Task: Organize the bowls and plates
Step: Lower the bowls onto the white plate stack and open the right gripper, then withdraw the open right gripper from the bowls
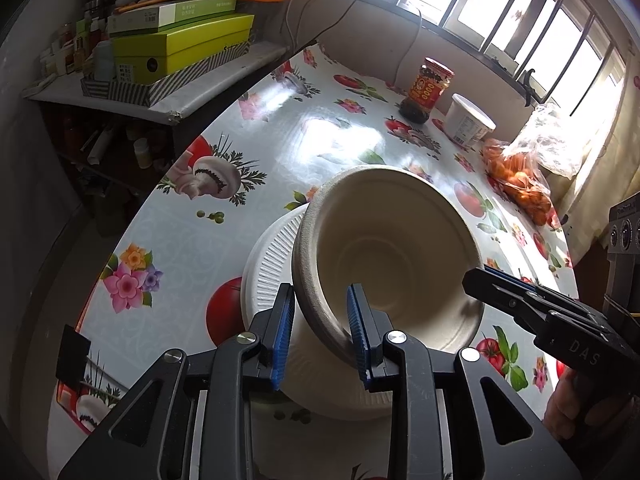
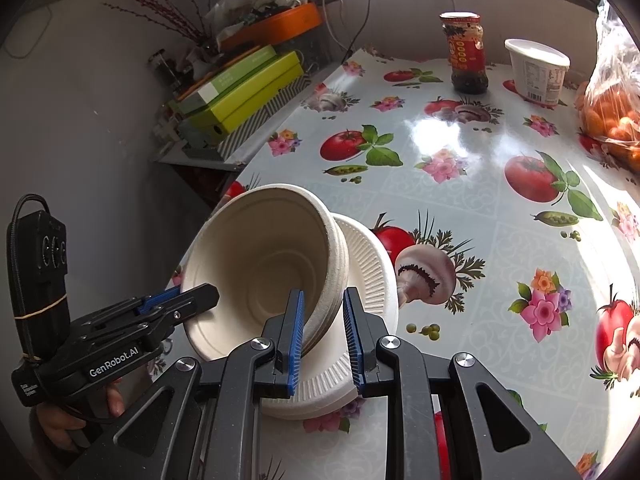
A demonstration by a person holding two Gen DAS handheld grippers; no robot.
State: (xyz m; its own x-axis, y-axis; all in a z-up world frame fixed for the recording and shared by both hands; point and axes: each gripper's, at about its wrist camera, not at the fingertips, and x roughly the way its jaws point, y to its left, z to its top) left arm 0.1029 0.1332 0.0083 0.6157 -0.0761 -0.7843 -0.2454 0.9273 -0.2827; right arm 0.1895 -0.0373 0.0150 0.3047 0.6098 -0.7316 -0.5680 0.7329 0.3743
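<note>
A stack of beige paper bowls (image 1: 384, 248) is held tilted over a stack of white ribbed paper plates (image 1: 272, 264) on the fruit-print table. My left gripper (image 1: 320, 332) has its blue pads on either side of the bowls' near rim. My right gripper (image 1: 480, 276) comes in from the right and pinches the opposite rim. In the right wrist view the bowls (image 2: 260, 264) lean on the plates (image 2: 368, 264); my right gripper (image 2: 324, 332) straddles the bowl wall, and the left gripper (image 2: 192, 296) grips the left rim.
A sauce jar (image 1: 428, 92), a white tub (image 1: 468, 120) and a bag of oranges (image 1: 520, 184) stand at the far side by the window. A side shelf with green boxes (image 1: 180, 44) is at the left. The table edge (image 1: 120, 248) curves near left.
</note>
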